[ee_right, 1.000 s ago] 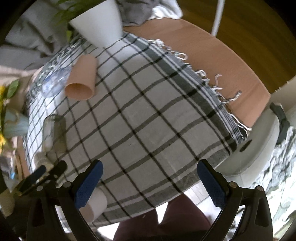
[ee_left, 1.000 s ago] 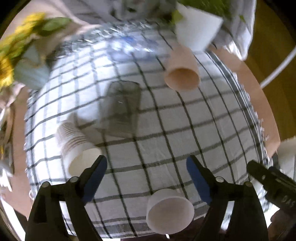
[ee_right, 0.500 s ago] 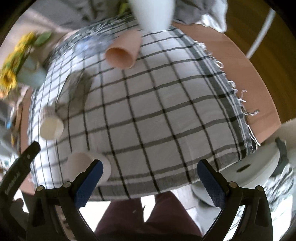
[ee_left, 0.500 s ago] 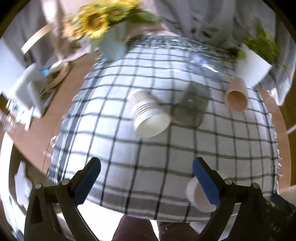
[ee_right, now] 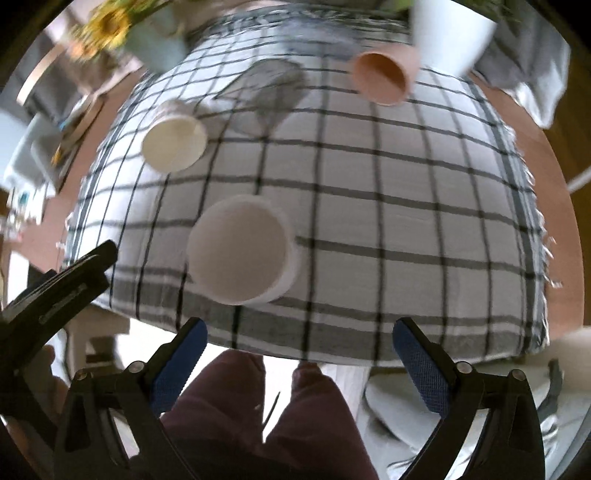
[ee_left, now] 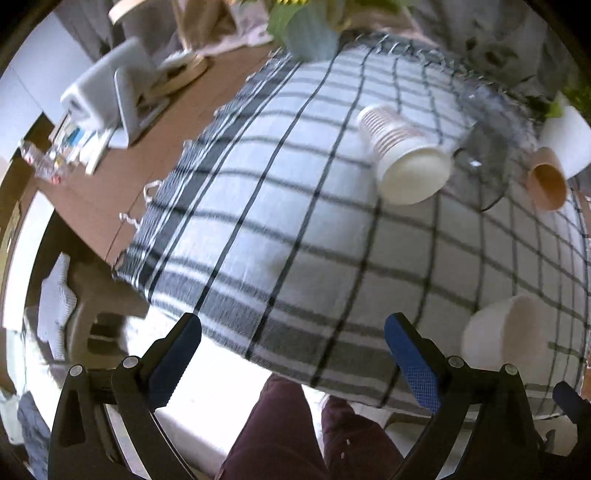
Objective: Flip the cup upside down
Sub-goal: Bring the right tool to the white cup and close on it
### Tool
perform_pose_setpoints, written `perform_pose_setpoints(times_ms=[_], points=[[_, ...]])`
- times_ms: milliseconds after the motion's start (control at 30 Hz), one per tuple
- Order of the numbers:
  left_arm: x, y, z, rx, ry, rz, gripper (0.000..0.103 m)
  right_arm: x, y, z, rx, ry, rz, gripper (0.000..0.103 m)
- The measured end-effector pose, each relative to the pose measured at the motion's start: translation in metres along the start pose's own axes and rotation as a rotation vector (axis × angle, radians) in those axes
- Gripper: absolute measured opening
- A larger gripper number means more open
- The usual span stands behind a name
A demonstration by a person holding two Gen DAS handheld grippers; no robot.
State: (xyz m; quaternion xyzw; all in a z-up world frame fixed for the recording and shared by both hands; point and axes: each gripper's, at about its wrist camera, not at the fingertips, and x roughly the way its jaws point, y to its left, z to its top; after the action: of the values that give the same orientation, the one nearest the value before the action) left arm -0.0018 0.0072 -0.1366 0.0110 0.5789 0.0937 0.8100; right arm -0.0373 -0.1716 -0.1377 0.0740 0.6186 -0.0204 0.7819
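Several cups stand mouth up on a checked cloth (ee_right: 369,221). A wide white cup (ee_right: 238,251) is nearest the front edge; it shows at the right in the left wrist view (ee_left: 506,336). A ribbed paper cup (ee_left: 402,155) (ee_right: 173,138), a clear glass (ee_left: 484,173) (ee_right: 269,92) and a peach cup (ee_left: 545,177) (ee_right: 384,74) stand farther back. My left gripper (ee_left: 291,350) is open and empty over the cloth's front left edge. My right gripper (ee_right: 299,350) is open and empty, just in front of the white cup, apart from it.
A sunflower vase (ee_right: 147,37) and a white plant pot (ee_right: 450,33) stand at the back of the cloth. A wooden table (ee_left: 129,173) with clutter lies left. The person's legs (ee_right: 258,406) are below the front edge. The left gripper's body (ee_right: 55,291) shows at the left.
Both grippers pulled back toward the front edge. The left one swung left and now looks over the cloth's left side. The right one swung left to face the white cup.
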Motion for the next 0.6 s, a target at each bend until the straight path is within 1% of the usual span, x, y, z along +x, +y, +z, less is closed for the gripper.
perform_pose_setpoints(times_ms=[100,200,267,300,333,500,600], points=[[0.009,0.004,-0.002,-0.009,0.016,0.017,0.101,0.010,0.010,0.001,-0.039,-0.011,-0.011,0.096],[0.015,0.005,-0.002,-0.010,0.012,0.025,0.101,0.018,0.012,0.004,-0.055,-0.024,-0.022,0.093],[0.019,0.004,-0.002,0.002,0.014,0.028,0.101,0.025,0.015,0.005,-0.065,-0.024,-0.038,0.088],[0.023,0.004,-0.001,0.006,0.022,0.028,0.101,0.028,0.016,0.006,-0.069,-0.023,-0.045,0.083],[0.025,0.004,-0.001,0.006,0.028,0.018,0.101,0.030,0.018,0.005,-0.076,-0.025,-0.048,0.081],[0.030,0.000,-0.001,0.019,0.044,0.007,0.101,0.032,0.025,0.007,-0.111,-0.053,-0.064,0.080],[0.030,-0.002,0.001,0.029,0.045,0.003,0.101,0.030,0.029,0.012,-0.131,-0.076,-0.069,0.074]])
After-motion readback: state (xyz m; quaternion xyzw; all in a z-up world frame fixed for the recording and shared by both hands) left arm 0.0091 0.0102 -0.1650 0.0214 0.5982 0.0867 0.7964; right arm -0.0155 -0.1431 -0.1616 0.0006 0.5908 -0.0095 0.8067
